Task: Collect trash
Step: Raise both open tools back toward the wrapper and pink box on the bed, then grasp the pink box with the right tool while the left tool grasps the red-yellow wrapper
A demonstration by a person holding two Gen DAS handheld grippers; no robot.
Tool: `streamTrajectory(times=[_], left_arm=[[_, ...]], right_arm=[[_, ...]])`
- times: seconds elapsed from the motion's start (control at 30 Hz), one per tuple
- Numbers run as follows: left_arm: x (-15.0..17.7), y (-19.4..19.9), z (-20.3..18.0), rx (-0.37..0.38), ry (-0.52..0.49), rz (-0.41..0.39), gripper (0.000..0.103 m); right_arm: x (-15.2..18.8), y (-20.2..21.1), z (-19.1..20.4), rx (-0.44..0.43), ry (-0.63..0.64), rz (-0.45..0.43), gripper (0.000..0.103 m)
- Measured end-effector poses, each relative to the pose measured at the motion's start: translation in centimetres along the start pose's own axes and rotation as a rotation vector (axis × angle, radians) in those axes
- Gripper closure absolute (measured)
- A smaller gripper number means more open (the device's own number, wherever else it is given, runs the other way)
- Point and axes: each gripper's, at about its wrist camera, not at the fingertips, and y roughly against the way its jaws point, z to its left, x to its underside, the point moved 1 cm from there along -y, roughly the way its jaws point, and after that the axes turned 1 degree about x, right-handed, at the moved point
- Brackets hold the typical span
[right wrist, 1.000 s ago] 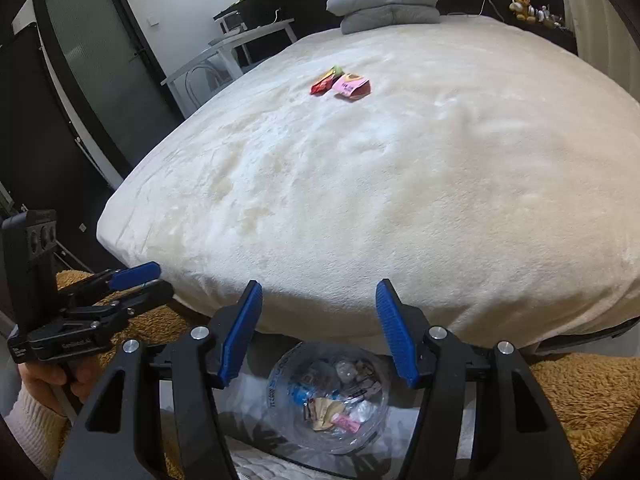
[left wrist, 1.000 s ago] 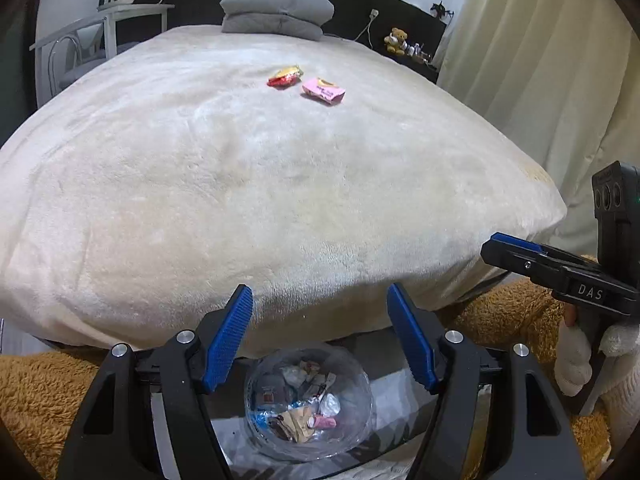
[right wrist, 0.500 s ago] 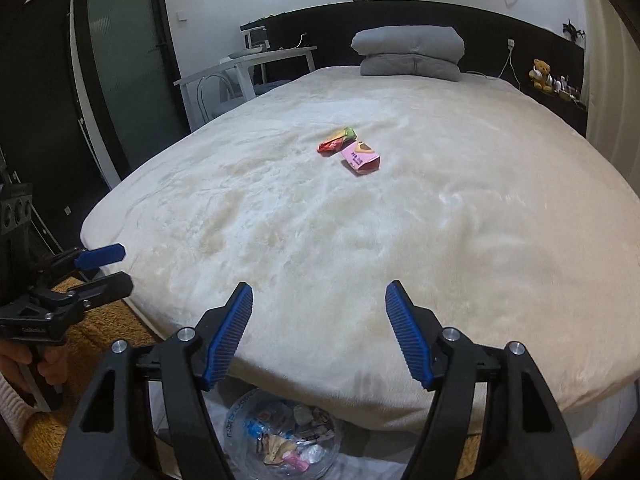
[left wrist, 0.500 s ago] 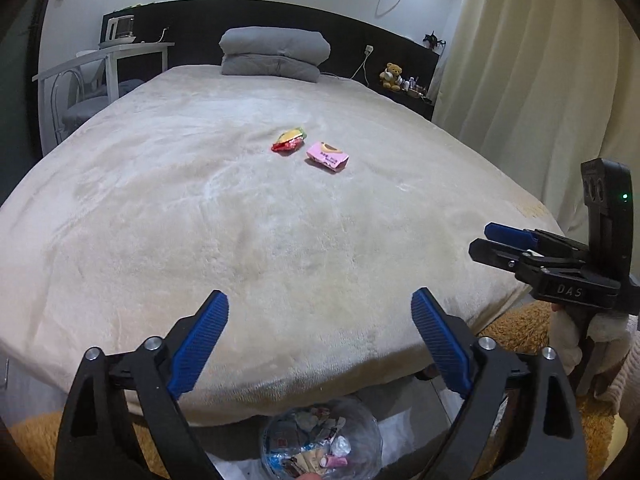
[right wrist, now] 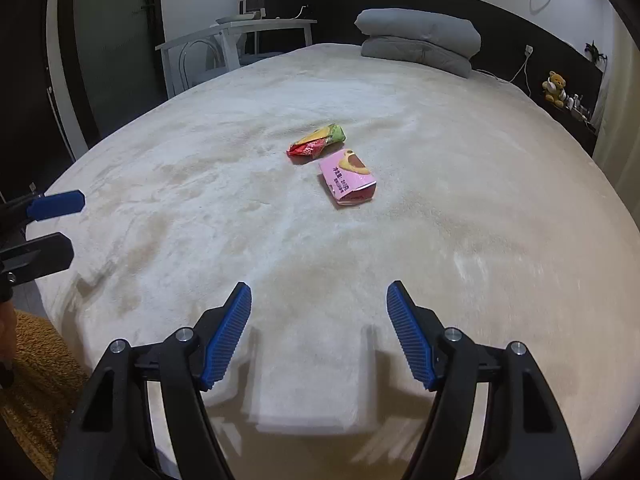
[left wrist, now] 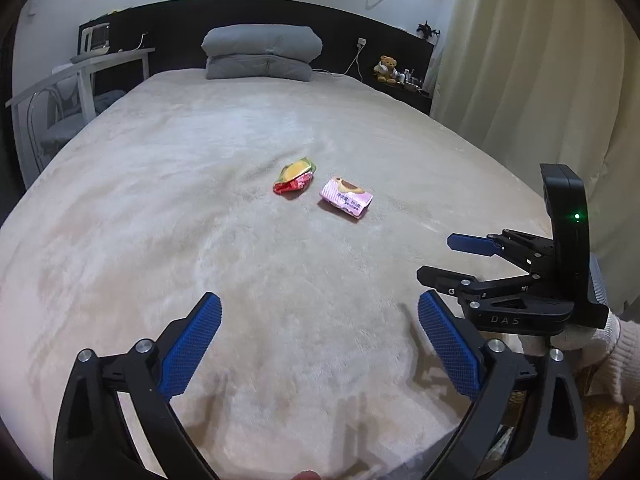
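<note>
Both grippers are over the near end of the bed (left wrist: pixel 160 208) now, pointing down along the cream blanket toward the trash. The left gripper (left wrist: pixel 320 336) has its jaws opening, spread very wide, blue pads (left wrist: pixel 192 344) clear of everything, only blanket between them. The right gripper (right wrist: pixel 319 332) has jaws about half apart, also empty, nothing pinched, with its shadow falling on the blanket just under the fingers. From the left view you can see the right gripper off to the right side, held by a hand (left wrist: pixel 616 344) in a pale glove or sleeve, a small green light glowing on its black body. From the right view the left gripper's blue tip pokes in at the left edge. The trash sits mid-bed, well ahead of both grippers: a red wrapper (left wrist: pixel 295 176) with yellow and green print, and just beside it, slightly nearer and to the right, a pink wrapper (left wrist: pixel 346 197), lying flat with its open end toward the foot of the bed. The two wrappers are close together but not touching. At the head of the bed, two grey pillows (left wrist: pixel 260 52) are stacked against a dark headboard; a teddy (left wrist: pixel 386 68) sits on the shelf to the right, a white desk (left wrist: pixel 100 64) to the left, curtains (left wrist: pixel 540 80) down the right side.
</note>
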Motion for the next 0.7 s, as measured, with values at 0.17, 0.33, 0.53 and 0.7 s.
streamTrajectory(times=[0.17, 0.33, 0.53, 0.7], left_arm=[[-1.3, -3.1, 2.4, -0.036, -0.035, 0.038, 0.006], [-2.0, -5.3, 5.1, -0.065, 0.000, 0.050, 0.006], [-2.7, -6.6, 6.1, -0.077, 0.035, 0.055, 0.006], [-3.2, -7.0, 5.8, -0.062, 0.033, 0.032, 0.006]], right_arm=[[-2.2, -3.4, -0.5, 0.023, 0.007, -0.002, 0.033], [-4.2, -6.3, -0.5, 0.052, 0.037, 0.024, 0.029], [-6.4, -8.3, -1.1, 0.070, 0.024, 0.000, 0.015], [-7.6, -10.5, -1.3, 0.091, 0.037, 0.021, 0.015]])
